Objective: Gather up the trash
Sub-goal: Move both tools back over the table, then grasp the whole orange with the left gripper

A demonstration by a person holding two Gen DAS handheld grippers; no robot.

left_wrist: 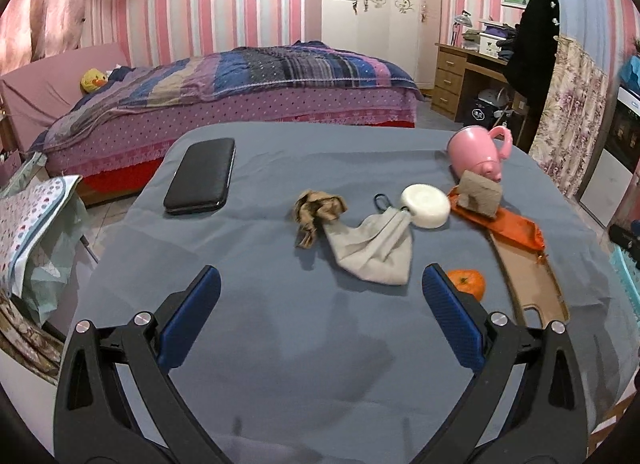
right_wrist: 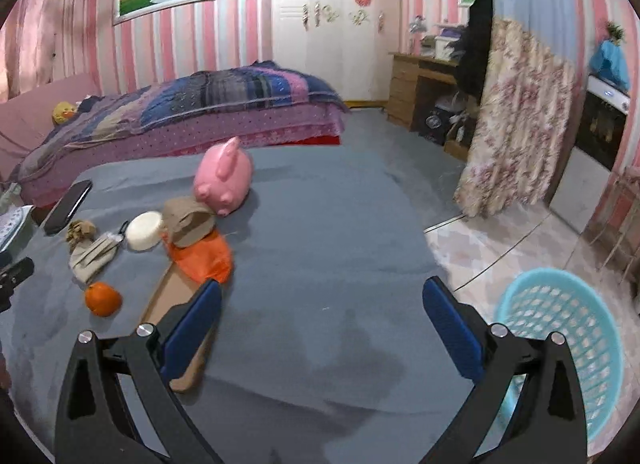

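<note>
On the grey-blue cloth of the table [left_wrist: 280, 344] lie a crumpled brown paper wad [left_wrist: 316, 212], a grey cloth pouch [left_wrist: 376, 248], a white round puck [left_wrist: 426, 206], an orange plastic wrapper [left_wrist: 516, 228], a brown cardboard scrap [left_wrist: 480, 194] and a long cardboard strip [left_wrist: 532, 284]. An orange fruit [left_wrist: 468, 282] sits just beyond my left gripper's right finger. My left gripper [left_wrist: 322, 288] stands open above bare cloth, short of the pouch. My right gripper [right_wrist: 322, 300] is open too, over bare cloth [right_wrist: 320, 264], its left finger above the cardboard strip [right_wrist: 168, 300].
A pink piggy bank [right_wrist: 224, 178] and a black phone [left_wrist: 202, 176] also rest on the table. A turquoise mesh basket [right_wrist: 572, 340] stands on the tiled floor at the table's right. A bed [left_wrist: 224, 100] lies beyond, a desk [left_wrist: 460, 72] at the back right.
</note>
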